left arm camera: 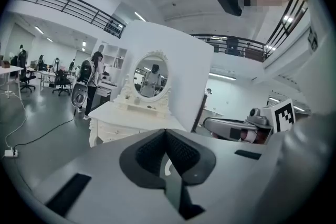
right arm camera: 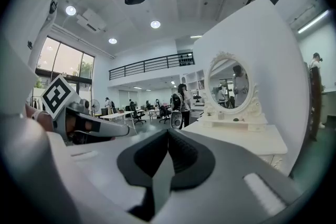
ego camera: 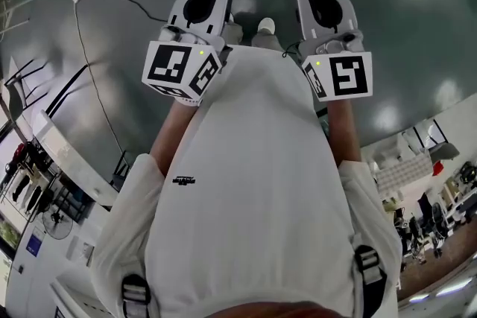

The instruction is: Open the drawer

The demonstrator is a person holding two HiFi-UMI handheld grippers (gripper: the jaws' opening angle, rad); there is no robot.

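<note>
The grey floor [ego camera: 417,26] spreads wide around the white table [left arm camera: 137,116], which stands well ahead of both grippers. A tall white panel [left arm camera: 178,65] rises straight behind the table. An oval mirror [left arm camera: 150,76] in a carved frame sits upright at the table's back edge. The drawer [left arm camera: 113,132] is in the table's front, under the top; it looks shut, though it shows small. A person [left arm camera: 93,78] stands just past one end of the table. The left gripper [left arm camera: 166,132] and right gripper [right arm camera: 168,132] are held side by side, well short of the table, each with its jaws pressed together on nothing.
</note>
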